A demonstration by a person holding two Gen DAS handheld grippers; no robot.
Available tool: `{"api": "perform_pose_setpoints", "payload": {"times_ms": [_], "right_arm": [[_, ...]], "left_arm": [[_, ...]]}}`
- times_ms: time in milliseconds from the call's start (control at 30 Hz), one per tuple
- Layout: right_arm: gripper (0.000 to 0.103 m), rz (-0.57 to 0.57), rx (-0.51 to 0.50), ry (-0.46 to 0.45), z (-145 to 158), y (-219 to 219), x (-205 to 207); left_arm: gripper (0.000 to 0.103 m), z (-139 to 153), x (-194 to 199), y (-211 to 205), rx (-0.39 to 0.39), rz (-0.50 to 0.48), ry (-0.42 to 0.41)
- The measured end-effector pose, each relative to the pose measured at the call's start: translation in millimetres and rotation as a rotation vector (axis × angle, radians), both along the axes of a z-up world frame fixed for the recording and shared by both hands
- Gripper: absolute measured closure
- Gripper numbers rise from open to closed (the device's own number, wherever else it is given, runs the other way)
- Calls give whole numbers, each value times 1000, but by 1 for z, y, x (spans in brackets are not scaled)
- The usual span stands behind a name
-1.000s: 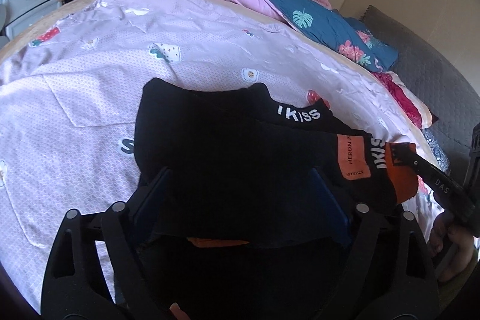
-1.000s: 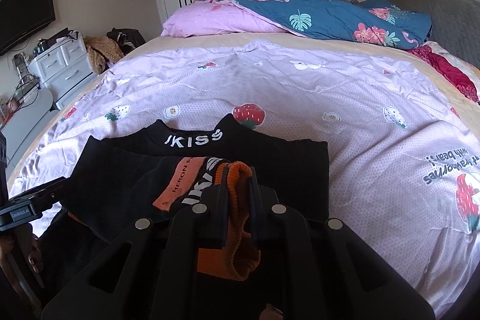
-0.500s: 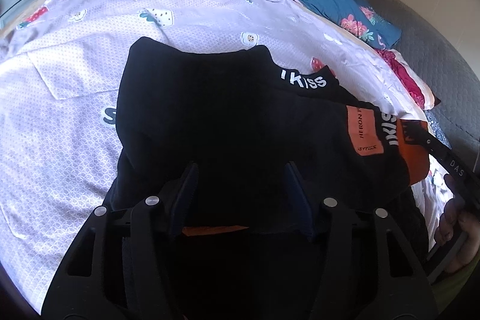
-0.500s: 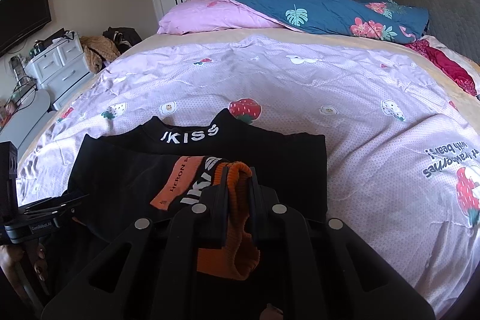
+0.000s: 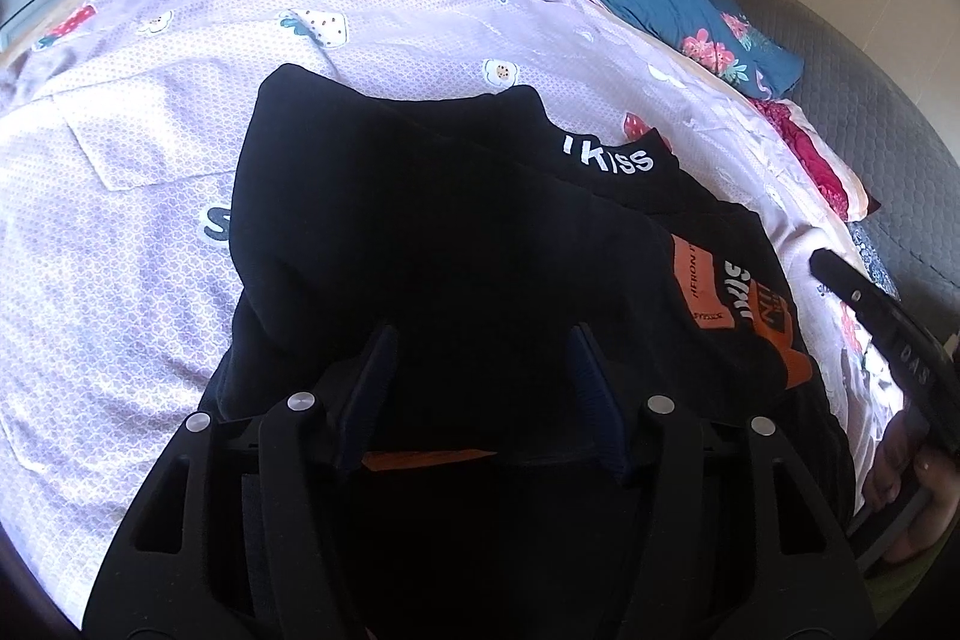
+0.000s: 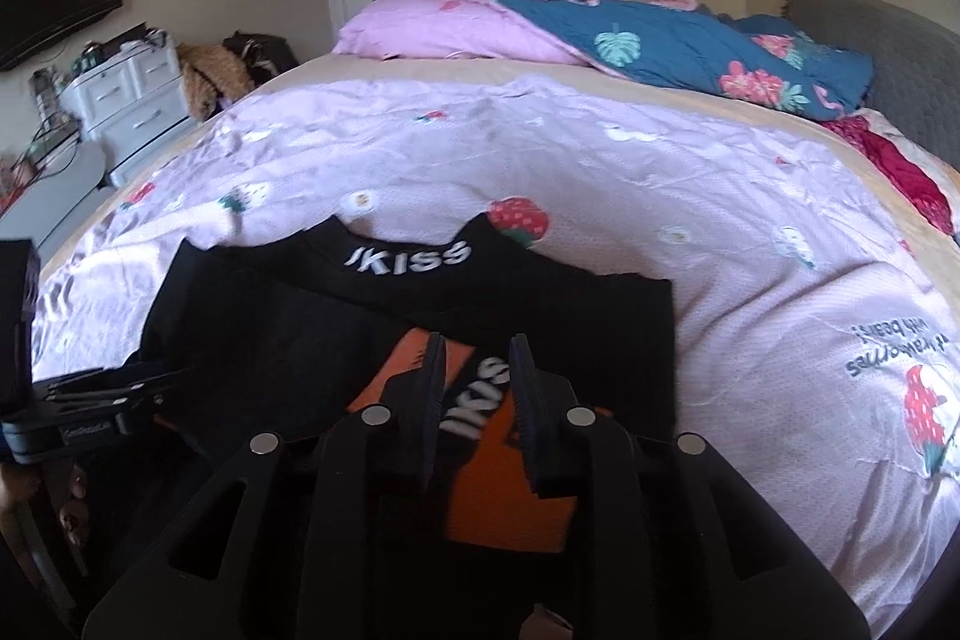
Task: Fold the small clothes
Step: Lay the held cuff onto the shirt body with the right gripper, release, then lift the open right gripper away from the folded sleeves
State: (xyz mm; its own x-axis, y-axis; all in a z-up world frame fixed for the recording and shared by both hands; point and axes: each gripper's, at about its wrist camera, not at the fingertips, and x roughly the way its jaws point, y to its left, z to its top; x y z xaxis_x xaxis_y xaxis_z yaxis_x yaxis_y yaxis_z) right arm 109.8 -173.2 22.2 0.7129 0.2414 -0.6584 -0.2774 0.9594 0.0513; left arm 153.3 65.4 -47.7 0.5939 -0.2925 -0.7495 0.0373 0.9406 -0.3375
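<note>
A small black sweater [image 5: 432, 232] with a white "IKISS" collar and orange patches lies on the lilac bed cover; it also shows in the right wrist view [image 6: 288, 328]. Its sleeve with the orange cuff [image 6: 510, 484] is laid across the body. My left gripper [image 5: 483, 346] is open, its fingers over the sweater's near part. My right gripper [image 6: 477, 364] is open a little, just above the orange cuff, holding nothing. The right gripper also shows at the right edge of the left wrist view [image 5: 870, 310].
The lilac strawberry-print cover [image 6: 660, 196] spreads over the bed. A pink pillow [image 6: 444, 34] and a blue floral quilt [image 6: 690, 46] lie at the far end. A grey headboard [image 6: 870, 40] is at right; white drawers [image 6: 132, 94] stand at left.
My right gripper has opened and let go of the orange cuff, which now lies flat on the sweater. My left gripper has narrowed but stays open over the sweater.
</note>
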Motion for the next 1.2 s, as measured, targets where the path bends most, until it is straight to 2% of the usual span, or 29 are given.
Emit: {"api": "perform_pose_setpoints", "payload": {"times_ms": [133, 300, 433, 533, 600, 733, 1000, 1100, 1200], "right_arm": [[74, 80, 8, 60, -12, 26, -3], [71, 156, -19, 97, -21, 54, -8], [61, 163, -58, 131, -31, 59, -6], [60, 125, -106, 189, -47, 51, 2], [61, 123, -99, 211, -55, 43, 5], [59, 139, -126, 191, -58, 46, 1], [55, 136, -82, 169, -49, 42, -3], [43, 129, -71, 151, -44, 41, -5], [41, 112, -60, 133, -38, 37, -5]], "left_arm": [[52, 0, 0, -1, 10, -1, 2], [52, -1, 0, -2, 7, -1, 3], [52, -1, 0, -1, 5, -1, 3], [52, -1, 0, -1, 1, -1, 4], [52, -2, 0, -1, -1, -2, 6], [52, -2, 0, 0, 2, -2, 3], [52, -1, -2, 2, -7, 1, 4], [52, 2, -3, 3, -14, 2, 2], [50, 4, -4, 4, -19, 1, -3]]}}
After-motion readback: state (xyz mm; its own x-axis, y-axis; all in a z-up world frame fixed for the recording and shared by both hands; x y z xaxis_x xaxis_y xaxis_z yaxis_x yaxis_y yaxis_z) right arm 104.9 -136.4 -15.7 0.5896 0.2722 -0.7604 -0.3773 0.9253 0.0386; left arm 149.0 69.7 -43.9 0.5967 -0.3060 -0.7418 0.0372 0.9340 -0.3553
